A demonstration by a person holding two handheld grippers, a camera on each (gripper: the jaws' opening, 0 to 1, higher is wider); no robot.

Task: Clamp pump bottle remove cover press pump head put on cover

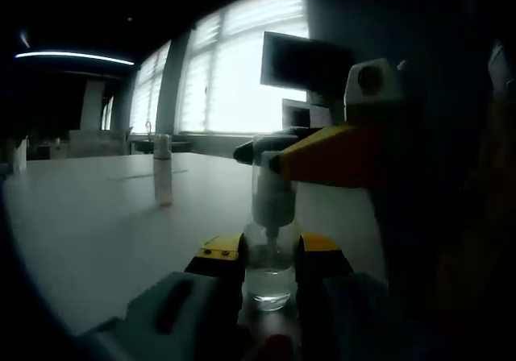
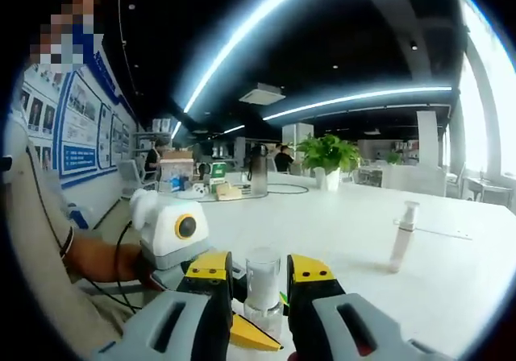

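Observation:
In the left gripper view, a clear pump bottle (image 1: 269, 276) stands on the white table (image 1: 105, 224). My left gripper (image 1: 270, 252) is shut on its lower body. A clear cover (image 1: 272, 192) sits over the pump head, its lower edge just above the bottle's shoulder. My right gripper (image 1: 262, 155) reaches in from the right and holds the cover's top. In the right gripper view, the cover (image 2: 262, 276) stands between the yellow-tipped jaws of my right gripper (image 2: 260, 271). The left gripper (image 2: 171, 232) is low on the left, held by a person's hand.
A second slim pump bottle (image 1: 163, 180) (image 2: 403, 236) stands alone further out on the table. A person's sleeve and arm (image 2: 48, 240) fill the left side of the right gripper view. Boxes and a potted plant (image 2: 326, 155) sit on far tables.

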